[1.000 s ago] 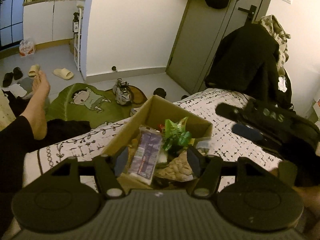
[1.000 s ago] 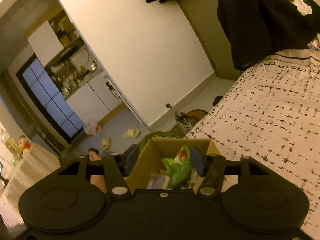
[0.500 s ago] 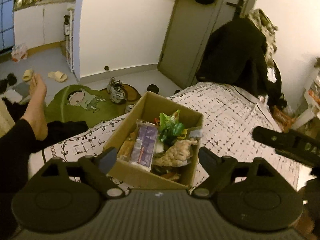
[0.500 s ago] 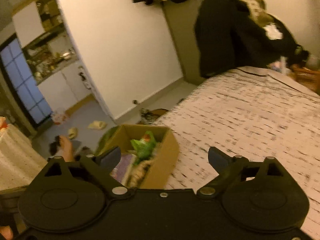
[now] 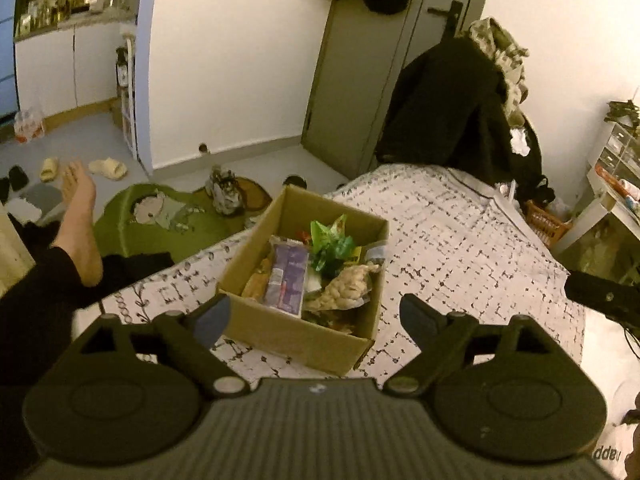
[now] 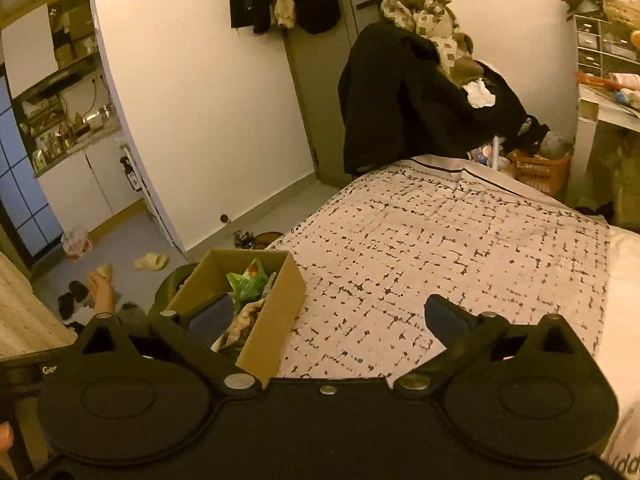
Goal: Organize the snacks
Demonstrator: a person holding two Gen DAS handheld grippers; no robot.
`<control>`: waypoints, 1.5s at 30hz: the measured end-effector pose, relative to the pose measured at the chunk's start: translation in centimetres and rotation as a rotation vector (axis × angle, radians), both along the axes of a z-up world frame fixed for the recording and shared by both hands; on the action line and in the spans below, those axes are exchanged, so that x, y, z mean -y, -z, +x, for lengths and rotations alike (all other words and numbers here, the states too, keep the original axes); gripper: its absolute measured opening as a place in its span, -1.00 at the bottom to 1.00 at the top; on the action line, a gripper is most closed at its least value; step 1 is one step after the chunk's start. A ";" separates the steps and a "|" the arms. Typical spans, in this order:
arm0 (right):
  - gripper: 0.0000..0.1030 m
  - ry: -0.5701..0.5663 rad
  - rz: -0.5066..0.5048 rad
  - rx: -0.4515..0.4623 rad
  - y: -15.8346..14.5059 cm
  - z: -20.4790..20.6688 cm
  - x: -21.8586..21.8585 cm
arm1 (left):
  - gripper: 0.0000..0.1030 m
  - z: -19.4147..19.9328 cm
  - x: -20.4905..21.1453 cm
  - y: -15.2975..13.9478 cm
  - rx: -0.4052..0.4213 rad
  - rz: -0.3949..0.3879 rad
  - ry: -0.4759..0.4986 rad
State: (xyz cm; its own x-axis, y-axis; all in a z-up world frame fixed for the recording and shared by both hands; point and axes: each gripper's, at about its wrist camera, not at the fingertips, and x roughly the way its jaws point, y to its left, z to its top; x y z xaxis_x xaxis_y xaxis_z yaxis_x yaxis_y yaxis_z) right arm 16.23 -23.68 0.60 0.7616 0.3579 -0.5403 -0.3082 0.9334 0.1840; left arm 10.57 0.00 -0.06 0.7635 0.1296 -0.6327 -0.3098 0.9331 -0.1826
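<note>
You had both claws spread wide and empty, left claw (image 5: 314, 316) and right claw (image 6: 328, 316), jaws just opened. The box (image 5: 304, 336) of snacks (image 5: 332, 246) sat on the bed (image 6: 440, 248). Looked packed; next you'd probably check for strays.

Box: open cardboard box (image 5: 296, 332) on the patterned bedspread (image 5: 460, 240), near its left edge.
Contents: purple packet (image 5: 286, 278) at left, green bag (image 5: 330, 246) behind, pale lumpy bag (image 5: 348, 286) at right.
Left gripper (image 5: 316, 316): jaws have just been opening; they stand wide and hold nothing, the box's near corner showing between them.
Right edge: a black piece of the right gripper (image 5: 604, 298).
Left: bare foot (image 5: 82, 224) over the floor, green rug (image 5: 160, 220) beyond.
Far: dark coat (image 5: 448, 108) beside the door (image 5: 360, 64).
</note>
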 end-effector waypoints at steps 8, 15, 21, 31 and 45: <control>1.00 0.011 0.007 0.005 -0.5 -3.4 0.3 | 0.77 -3.4 1.0 -1.8 0.024 0.040 0.072; 1.00 0.019 -0.003 0.024 -1.4 -5.5 0.6 | 0.83 -5.2 1.6 -2.8 0.040 0.063 0.091; 1.00 -0.005 -0.054 0.065 -1.2 -6.7 0.2 | 0.88 -6.4 1.2 -2.7 0.051 0.051 0.070; 1.00 -0.028 -0.060 0.065 -1.3 -7.4 -0.7 | 1.00 -7.2 0.6 -2.9 0.063 0.062 0.032; 1.00 -0.018 -0.072 0.055 -0.7 -7.9 -1.0 | 1.00 -7.4 0.8 -2.9 0.050 0.052 0.070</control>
